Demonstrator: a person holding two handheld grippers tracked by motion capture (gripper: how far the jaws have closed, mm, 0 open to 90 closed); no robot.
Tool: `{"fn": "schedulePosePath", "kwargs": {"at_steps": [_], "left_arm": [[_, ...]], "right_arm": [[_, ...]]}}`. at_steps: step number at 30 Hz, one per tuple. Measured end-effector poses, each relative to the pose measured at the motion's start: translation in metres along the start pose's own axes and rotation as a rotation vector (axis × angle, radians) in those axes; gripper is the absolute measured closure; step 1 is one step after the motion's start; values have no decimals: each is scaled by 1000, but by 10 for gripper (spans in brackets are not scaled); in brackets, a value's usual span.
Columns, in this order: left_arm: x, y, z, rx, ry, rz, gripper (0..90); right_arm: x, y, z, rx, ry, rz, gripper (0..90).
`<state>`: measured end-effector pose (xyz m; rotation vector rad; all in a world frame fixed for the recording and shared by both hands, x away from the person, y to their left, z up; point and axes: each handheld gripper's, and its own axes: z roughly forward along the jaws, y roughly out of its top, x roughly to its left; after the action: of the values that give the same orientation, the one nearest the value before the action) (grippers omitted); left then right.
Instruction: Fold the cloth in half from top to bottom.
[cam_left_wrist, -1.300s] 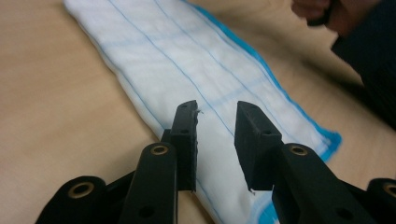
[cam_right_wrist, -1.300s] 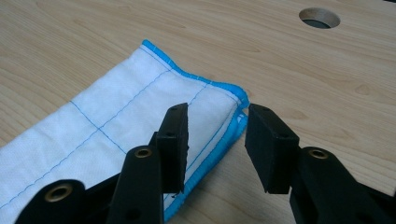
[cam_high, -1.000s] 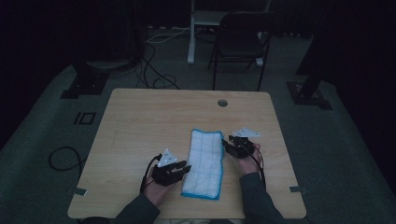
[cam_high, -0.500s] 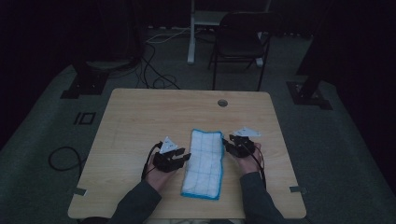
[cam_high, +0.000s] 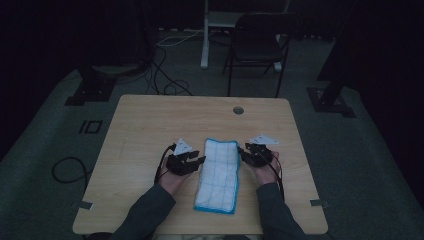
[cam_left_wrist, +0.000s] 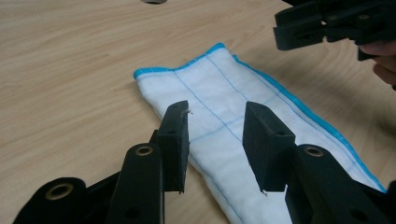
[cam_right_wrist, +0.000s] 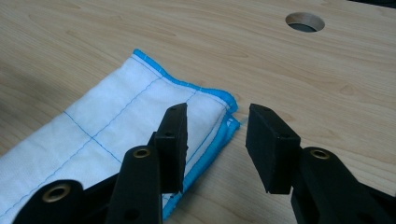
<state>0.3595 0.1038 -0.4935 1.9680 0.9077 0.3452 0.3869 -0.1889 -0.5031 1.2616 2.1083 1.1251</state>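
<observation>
Left gripper (cam_left_wrist: 215, 135) jaws just opened, empty, over folded cloth (cam_high: 218, 172) (nothing pinched). Right gripper (cam_right_wrist: 215, 140) open, straddling cloth's corner. Both hands low, flanking cloth.

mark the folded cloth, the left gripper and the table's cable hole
folded cloth (cam_high: 218, 172), high view, middle of the white panel.
left gripper (cam_left_wrist: 215, 133), left gripper view, midway between its open jaw tips.
cable hole (cam_right_wrist: 305, 21), right gripper view, centre of the round opening in the tabletop.
</observation>
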Motion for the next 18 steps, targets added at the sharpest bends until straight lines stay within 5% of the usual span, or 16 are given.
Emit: {"fn": "schedulePosePath", "kwargs": {"at_steps": [18], "left_arm": [[19,19,35,2,54,-16,607]], "right_arm": [[2,2,10,15,5,30,584]]}}
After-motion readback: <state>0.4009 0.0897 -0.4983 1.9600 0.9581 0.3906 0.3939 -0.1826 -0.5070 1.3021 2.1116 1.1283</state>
